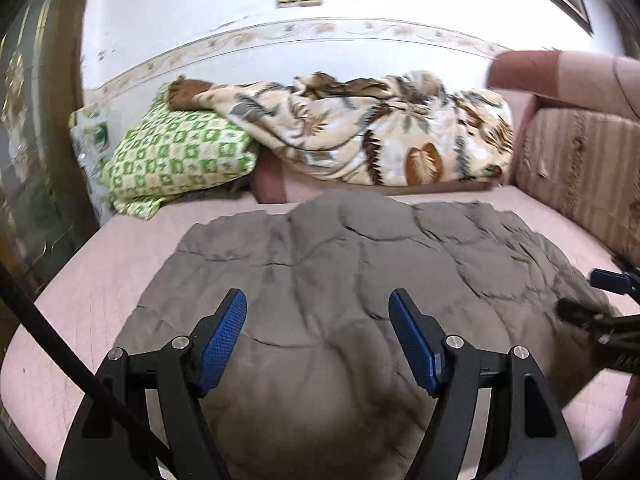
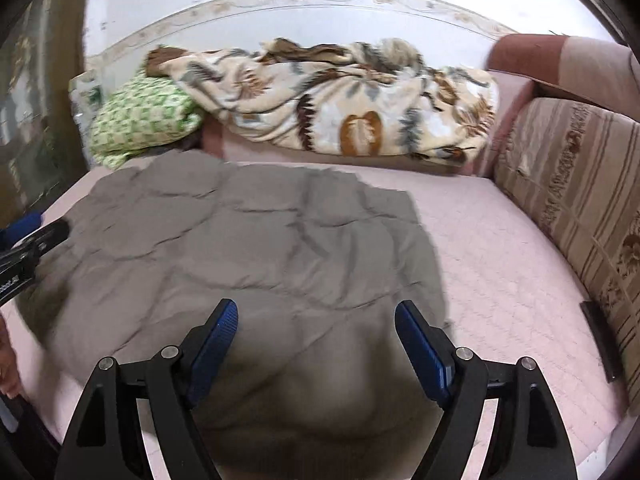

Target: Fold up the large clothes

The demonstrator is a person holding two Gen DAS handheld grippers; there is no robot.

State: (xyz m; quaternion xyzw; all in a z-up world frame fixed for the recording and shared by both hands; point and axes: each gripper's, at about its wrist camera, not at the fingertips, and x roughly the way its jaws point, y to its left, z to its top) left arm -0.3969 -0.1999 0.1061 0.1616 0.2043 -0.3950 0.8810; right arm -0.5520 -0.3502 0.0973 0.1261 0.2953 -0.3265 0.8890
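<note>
Grey quilted garment (image 1: 340, 280), padded, lies spread on pink bed sheet (image 1: 80, 320), roughly mid-bed, near edge toward the cameras. Looks like a blunt rectangle w/ ragged far edge; judged already folded at least once, but can't confirm — no sleeves or collar visible in either view. Surface puckered, not smoothed.

Left gripper (image 1: 318, 340): jaws spread wide, nothing between pads, hovering over near part of garment. Not grasping.

Right gripper (image 2: 316, 348): also released, jaws apart, empty, above garment's near-right part. Garment's right edge (image 2: 424, 248) lies just past it; bare sheet beyond.

Each claw shows at the edge of the other's view, so the two sit side by side over the cloth.

Left to do, by my read: pick a pair of edge pts, fold over again, flatten. Bundle isn't compact yet.

Bkgd: leaf-print blanket (image 1: 380, 136) & green checked pillow (image 1: 176, 160) heaped vs wall, clear of the work area. Striped cushion (image 2: 580, 200) on right.
</note>
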